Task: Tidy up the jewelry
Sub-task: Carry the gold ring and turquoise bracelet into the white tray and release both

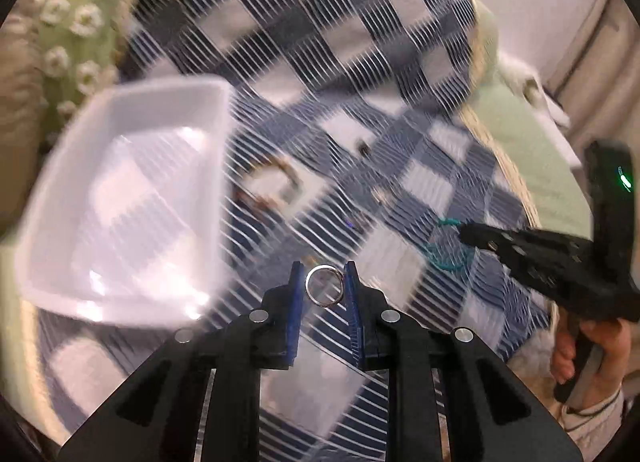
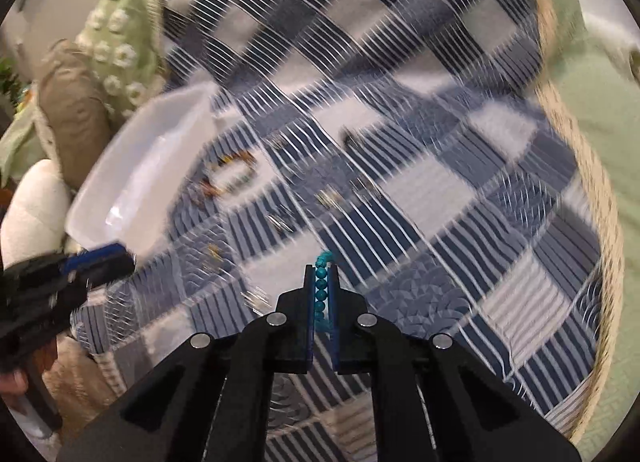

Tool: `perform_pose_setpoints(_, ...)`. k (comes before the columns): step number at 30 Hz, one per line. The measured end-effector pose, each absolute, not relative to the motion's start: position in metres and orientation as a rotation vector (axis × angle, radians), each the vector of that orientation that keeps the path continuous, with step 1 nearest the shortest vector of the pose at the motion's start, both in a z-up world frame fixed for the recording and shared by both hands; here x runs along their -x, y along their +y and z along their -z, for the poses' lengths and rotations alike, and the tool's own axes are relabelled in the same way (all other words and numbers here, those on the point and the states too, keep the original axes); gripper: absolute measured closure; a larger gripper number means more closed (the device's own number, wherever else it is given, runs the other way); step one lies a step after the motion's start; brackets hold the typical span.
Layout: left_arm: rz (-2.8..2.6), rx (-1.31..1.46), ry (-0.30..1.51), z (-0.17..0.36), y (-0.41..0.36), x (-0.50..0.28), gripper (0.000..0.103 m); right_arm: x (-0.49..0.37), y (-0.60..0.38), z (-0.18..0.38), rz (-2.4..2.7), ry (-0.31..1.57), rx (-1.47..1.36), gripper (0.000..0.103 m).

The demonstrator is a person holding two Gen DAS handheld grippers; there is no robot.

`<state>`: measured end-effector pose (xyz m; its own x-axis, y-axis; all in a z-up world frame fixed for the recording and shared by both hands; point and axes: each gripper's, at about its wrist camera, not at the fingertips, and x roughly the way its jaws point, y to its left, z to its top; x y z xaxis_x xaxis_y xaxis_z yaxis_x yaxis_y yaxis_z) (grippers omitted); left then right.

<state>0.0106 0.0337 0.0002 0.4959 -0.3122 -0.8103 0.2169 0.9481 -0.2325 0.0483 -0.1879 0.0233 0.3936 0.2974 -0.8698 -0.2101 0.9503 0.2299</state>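
Two claws grip: left (image 1: 323, 286) a ring (image 1: 324, 286), right (image 2: 322, 298) teal beads (image 2: 320, 294).

One white tray (image 1: 120, 198), one silver ring (image 1: 325, 286), one teal bead bracelet (image 2: 321, 294), two grippers.

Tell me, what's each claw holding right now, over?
Left gripper shut on silver ring. Right gripper shut on teal bead bracelet. White tray left, nothing blocking it.

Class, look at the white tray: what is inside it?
The white tray looks empty in the left wrist view; only glare and its bare floor show. Blur hides small items, and in the right wrist view its near wall covers part of the inside.
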Motion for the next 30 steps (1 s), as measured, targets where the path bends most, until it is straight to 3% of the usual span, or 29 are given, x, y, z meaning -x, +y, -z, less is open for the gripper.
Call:
perform_pose_setpoints(8, 0.108, 0.102, 1.029, -0.006, 0.124, -0.070, 0.084, -0.079, -0.080, -0.090, -0.519, 1.008, -0.050, 0.096)
perform_pose_setpoints(19, 0.043, 0.118, 1.181, 0.052, 0.183, -0.095, 0.084, -0.093, 0.029, -0.014, -0.621, 1.132, 0.038, 0.096)
perform_pose_setpoints(30, 0.040, 0.152, 1.182, 0.053, 0.197, -0.089, 0.081, -0.077, 0.044, 0.014, -0.604, 1.191, 0.091, 0.095)
